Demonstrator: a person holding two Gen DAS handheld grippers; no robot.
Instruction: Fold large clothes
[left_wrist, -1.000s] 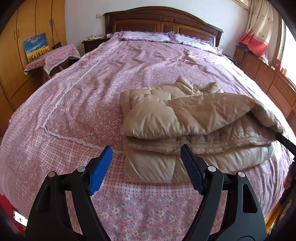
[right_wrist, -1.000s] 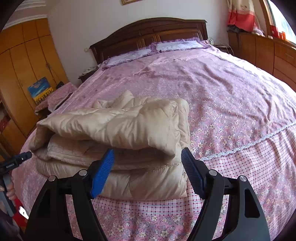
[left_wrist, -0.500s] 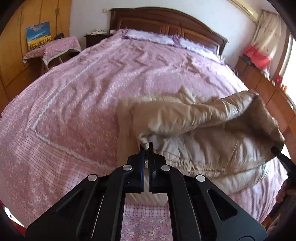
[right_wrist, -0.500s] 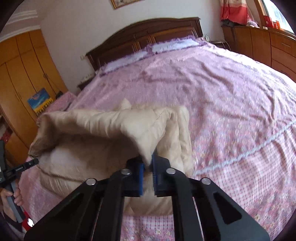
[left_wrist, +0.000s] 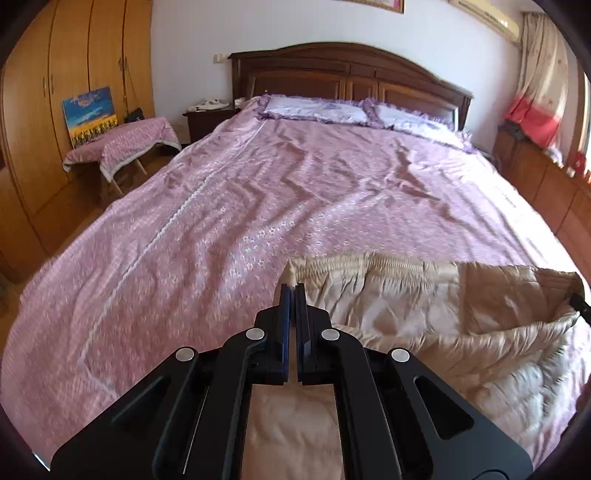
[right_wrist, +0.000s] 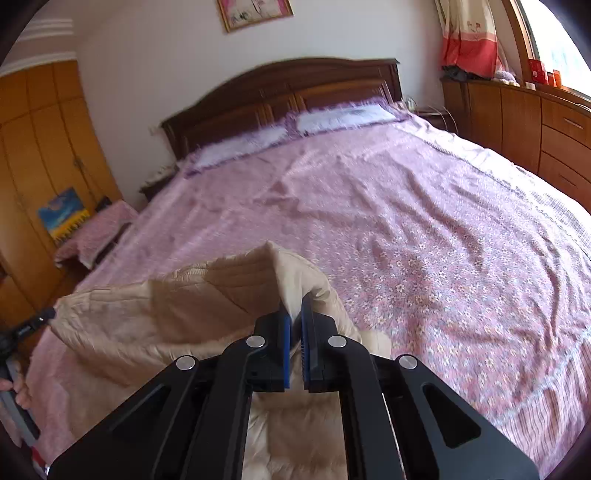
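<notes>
A beige padded coat (left_wrist: 436, 317) hangs lifted over the near end of a bed with a pink flowered cover (left_wrist: 258, 206). My left gripper (left_wrist: 294, 291) is shut on the coat's left corner by its ribbed hem. My right gripper (right_wrist: 294, 314) is shut on the coat's right corner, where the fabric (right_wrist: 184, 317) bunches up above the blue pads. The coat stretches between the two grippers. Its lower part drops out of view under the gripper bodies.
Two pillows (left_wrist: 317, 109) lie by the dark wooden headboard (left_wrist: 351, 74). A covered stool with a painting (left_wrist: 122, 144) and wardrobes (left_wrist: 55, 110) stand at the left. A wooden dresser (right_wrist: 524, 122) runs along the right.
Both grippers went from open in front of the folded coat to shut on its top layer. They have since lifted it up and forward, so the coat has opened out.
</notes>
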